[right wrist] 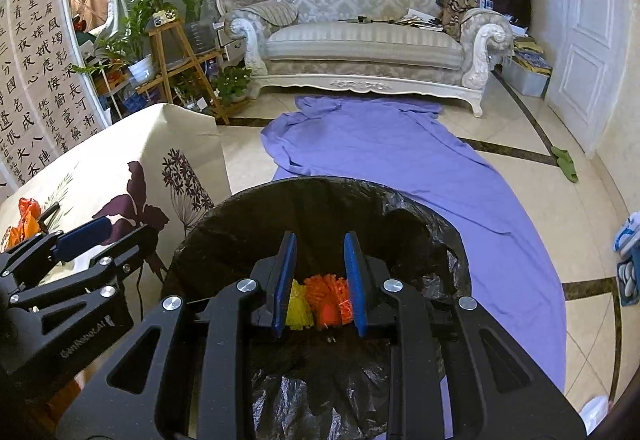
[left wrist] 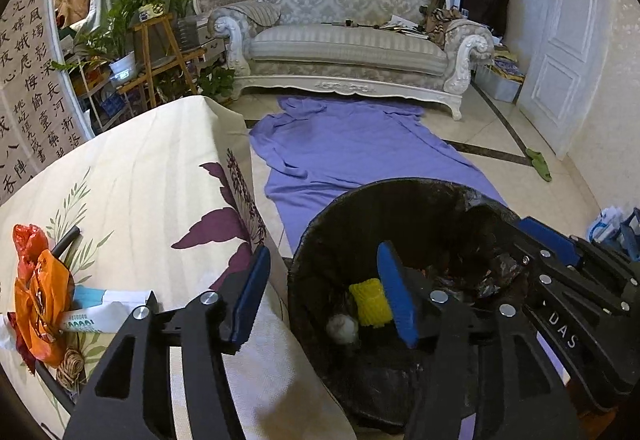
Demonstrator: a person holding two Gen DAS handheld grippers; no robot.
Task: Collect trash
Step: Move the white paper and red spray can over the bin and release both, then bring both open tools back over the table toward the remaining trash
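My left gripper (left wrist: 324,292) stands apart and empty, one pad over the table edge, one over the round black-lined trash bin (left wrist: 320,224). A yellow foam net sleeve (left wrist: 370,302) lies inside the bin beside that pad. My right gripper (right wrist: 320,280) is clamped on an orange foam net (right wrist: 328,298) above the bin. Orange plastic wrappers (left wrist: 40,292) sit on the floral tablecloth (left wrist: 152,176). Beyond lies a purple sheet (left wrist: 360,144).

Right hand-held gripper (right wrist: 320,280) clamps orange net (right wrist: 326,300) above bin (right wrist: 224,224).

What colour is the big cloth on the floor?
Purple cloth, clearest in the right wrist view.
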